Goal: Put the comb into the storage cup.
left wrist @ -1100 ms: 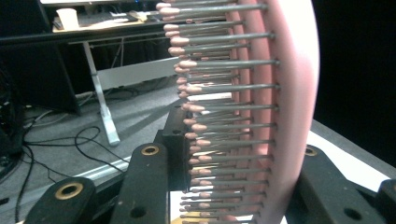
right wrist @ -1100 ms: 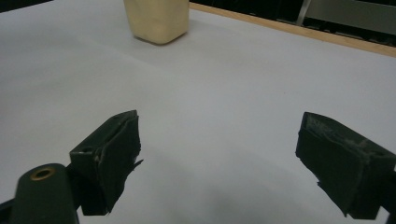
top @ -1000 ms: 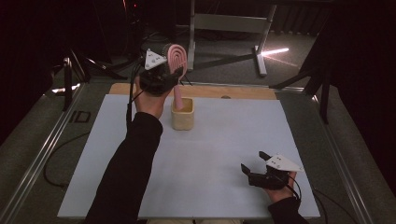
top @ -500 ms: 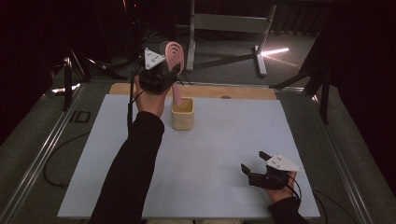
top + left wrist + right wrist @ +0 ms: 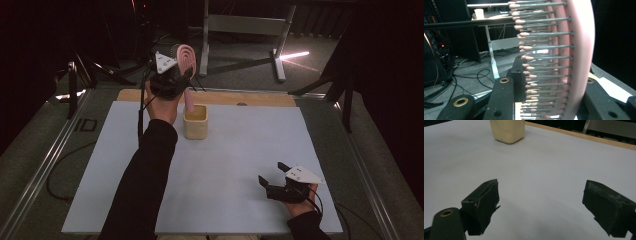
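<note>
Brush (image 5: 187, 60) sits clamped in my left claw (image 5: 176, 80), handle tip just above the cup (image 5: 195, 122); lowering straight keeps it off the rim. Right claw (image 5: 272, 176) rests open, empty.

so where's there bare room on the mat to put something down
Most of the white mat is bare: the wide middle between the beige cup and the right gripper, and the whole right side beyond the cup. It is crowded at the cup, where the left gripper holds the pink hairbrush above it.
</note>
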`<state>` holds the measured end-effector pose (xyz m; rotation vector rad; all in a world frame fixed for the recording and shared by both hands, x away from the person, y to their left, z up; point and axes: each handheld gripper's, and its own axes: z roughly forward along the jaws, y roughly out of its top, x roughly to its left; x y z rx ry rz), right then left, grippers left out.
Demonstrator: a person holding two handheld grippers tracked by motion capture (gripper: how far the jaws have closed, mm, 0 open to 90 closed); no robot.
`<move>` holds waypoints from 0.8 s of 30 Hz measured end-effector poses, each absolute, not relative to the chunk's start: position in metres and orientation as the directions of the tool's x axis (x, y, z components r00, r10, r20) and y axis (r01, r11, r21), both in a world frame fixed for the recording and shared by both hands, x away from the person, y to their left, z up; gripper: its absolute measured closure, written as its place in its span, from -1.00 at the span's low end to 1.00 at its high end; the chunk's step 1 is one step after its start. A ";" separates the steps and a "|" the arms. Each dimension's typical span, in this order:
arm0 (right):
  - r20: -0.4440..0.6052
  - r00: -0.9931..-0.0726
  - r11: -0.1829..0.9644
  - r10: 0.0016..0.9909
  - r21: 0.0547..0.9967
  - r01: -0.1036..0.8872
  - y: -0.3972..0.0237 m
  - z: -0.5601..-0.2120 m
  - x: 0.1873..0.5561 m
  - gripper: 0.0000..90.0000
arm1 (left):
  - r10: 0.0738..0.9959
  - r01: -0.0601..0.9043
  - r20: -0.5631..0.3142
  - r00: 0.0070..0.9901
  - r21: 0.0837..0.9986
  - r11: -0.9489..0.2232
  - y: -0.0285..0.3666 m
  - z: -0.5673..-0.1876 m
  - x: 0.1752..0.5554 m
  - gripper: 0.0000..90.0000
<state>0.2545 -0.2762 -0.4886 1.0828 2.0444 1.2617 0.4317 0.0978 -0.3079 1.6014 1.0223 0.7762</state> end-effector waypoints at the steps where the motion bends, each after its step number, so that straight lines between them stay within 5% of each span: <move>1: -0.007 -0.557 0.253 0.830 0.896 0.366 -0.276 -0.489 0.255 -0.70 | 0.904 0.234 -0.011 0.428 0.967 -0.099 0.097 -0.309 0.432 0.45; 24: -0.006 -0.557 0.251 0.831 0.897 0.364 -0.277 -0.488 0.254 -0.70 | 0.901 0.247 -0.036 0.432 0.966 -0.080 0.086 -0.321 0.437 0.45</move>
